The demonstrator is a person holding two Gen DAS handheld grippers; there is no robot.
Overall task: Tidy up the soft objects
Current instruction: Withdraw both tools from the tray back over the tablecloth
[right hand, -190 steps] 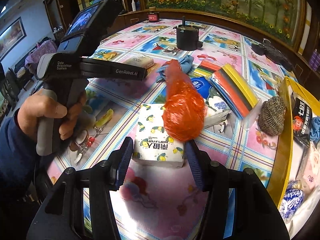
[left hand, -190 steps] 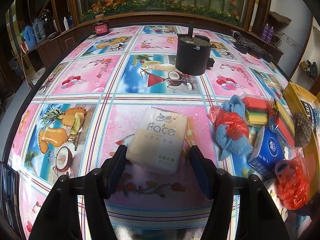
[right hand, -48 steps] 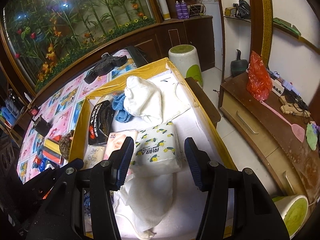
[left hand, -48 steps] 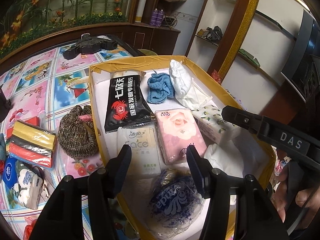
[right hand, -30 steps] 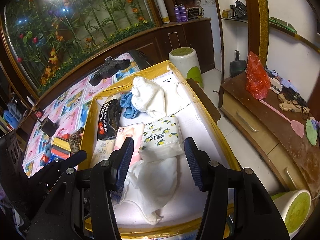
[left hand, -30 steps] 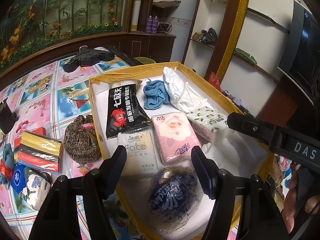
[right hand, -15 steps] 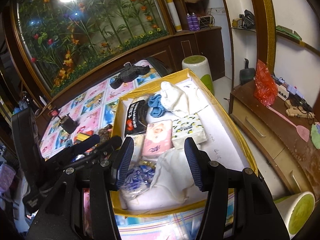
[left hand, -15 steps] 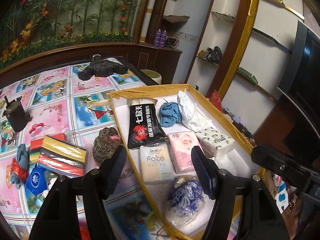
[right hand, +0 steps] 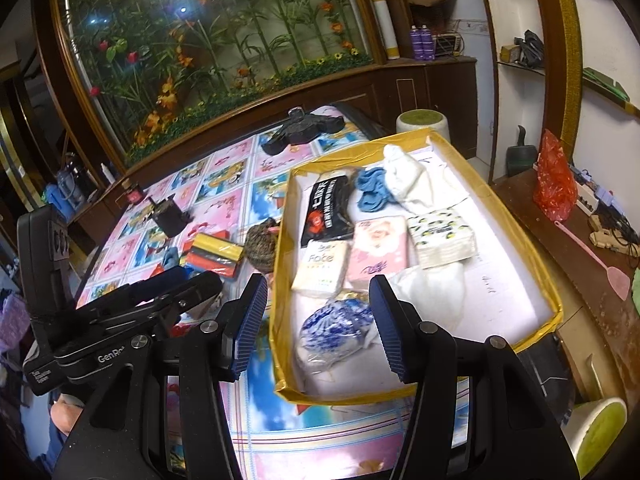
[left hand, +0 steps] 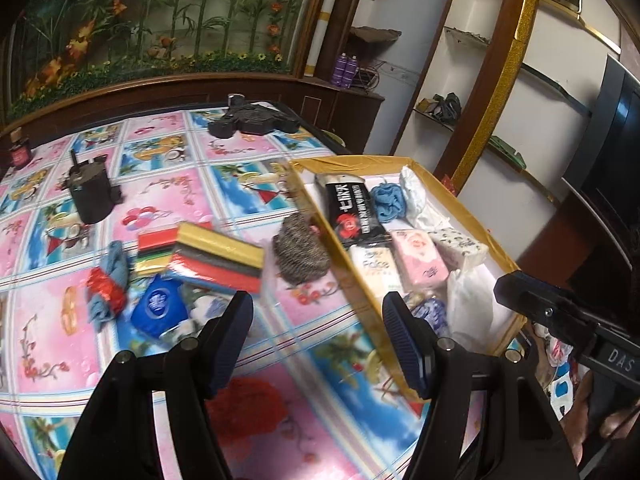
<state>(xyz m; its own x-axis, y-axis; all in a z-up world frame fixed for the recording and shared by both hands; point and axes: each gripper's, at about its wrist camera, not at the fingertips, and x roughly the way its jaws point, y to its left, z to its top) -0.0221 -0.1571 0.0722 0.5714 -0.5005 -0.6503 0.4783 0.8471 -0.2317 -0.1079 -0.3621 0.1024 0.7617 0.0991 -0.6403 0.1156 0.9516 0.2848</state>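
Room: dark wood panelling, a glass wall of artificial bamboo and flowers at 12 o'clock, shelves at 2 o'clock. Table (left hand: 168,184): large, under a pink-and-blue fruit-print cloth. Gold-rimmed box (right hand: 516,220): white-lined, at the table's 3 o'clock edge, its outer side over open floor; a careless nudge could, I judge, shift it toward that drop. Contents, big to small: white cloth bundle (right hand: 408,176), lemon-print tissue pack (right hand: 442,236), pink tissue pack (right hand: 378,252), black snack pouch (right hand: 328,212), cream "Face" tissue pack (right hand: 320,268), blue-white bagged item (right hand: 336,334), blue rag (right hand: 372,190). Awaiting sorting on the cloth, left of the box: striped sponge pack (left hand: 218,260), knitted grey-brown ball (left hand: 302,252) touching the box wall, blue tissue packet (left hand: 160,310), red bag with blue cloth (left hand: 106,290). Left gripper (left hand: 318,332): jaws spread wide, nothing between them, hovering over the table at 6 o'clock of the loose items. Right gripper (right hand: 318,320): likewise released and bare, above the box's near end. Risks, as I judge: the two tools sit close together, so reaching for the same pile could knock them; the left view is motion-blurred, so aim may be poor; the thin red bag may slip or tear if pinched; the loose heap is crowded, so a grab may drag a neighbour along.
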